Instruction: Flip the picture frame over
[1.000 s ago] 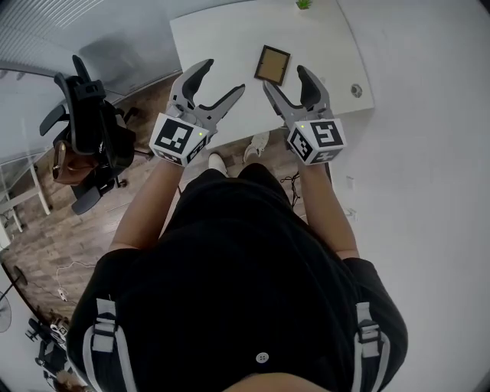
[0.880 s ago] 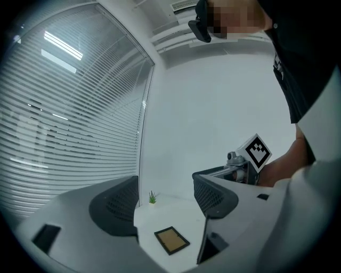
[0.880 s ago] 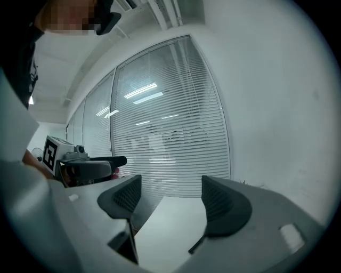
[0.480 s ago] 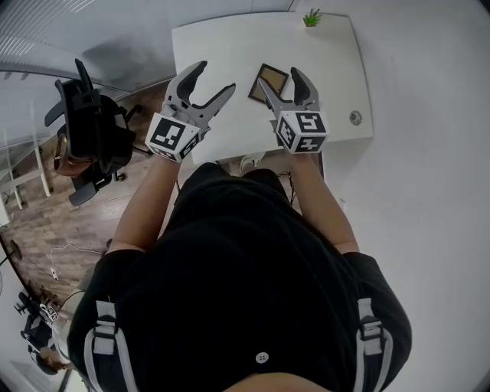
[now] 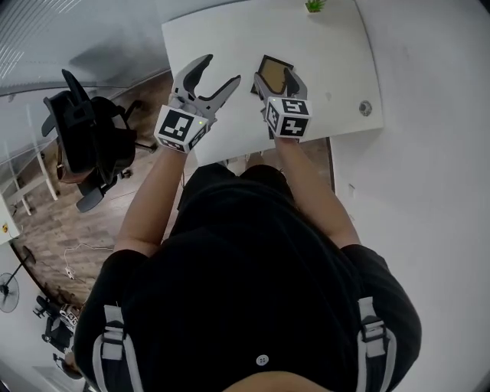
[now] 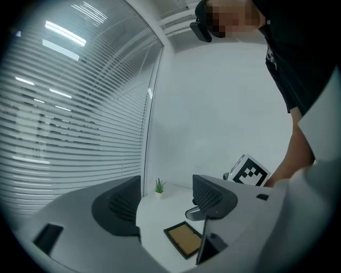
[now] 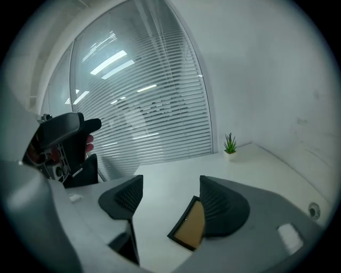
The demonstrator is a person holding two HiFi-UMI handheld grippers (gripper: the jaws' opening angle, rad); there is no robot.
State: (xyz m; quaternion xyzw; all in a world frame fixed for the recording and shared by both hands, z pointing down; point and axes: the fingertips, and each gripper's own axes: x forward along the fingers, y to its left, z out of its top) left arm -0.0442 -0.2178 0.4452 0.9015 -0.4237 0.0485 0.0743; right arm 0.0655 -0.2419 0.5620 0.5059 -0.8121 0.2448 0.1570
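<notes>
Currently, we find the picture frame [image 5: 272, 73] lying flat on the white table [image 5: 329, 53], in the middle of the table's width and closer to its near edge than to its far one. A brown panel inside a dark border faces up. We cannot tell whether this is the front or the back.

The right gripper [image 5: 274, 79] hangs over the table just at the frame's near side, pointing down toward it. Its jaws stand spread wide and have just been closing a little. No pad presses on anything. In the right gripper view, one corner of the frame shows in the gap between the jaws, and the rest is hidden behind the right-hand jaw.

The left gripper [image 5: 220, 70] is held over the table's near left part, beside the frame and apart from it. Its jaws are also spread, with only bare tabletop showing between them.

A small green plant [image 5: 315, 5] stands at the table's far edge. A round cable hole [image 5: 365, 109] sits near the table's near right corner. A black office chair [image 5: 84, 138] stands on the wooden floor [image 5: 46, 230] well to the left of the table. The person's black shirt [image 5: 253, 291] fills the lower part of the head view.
</notes>
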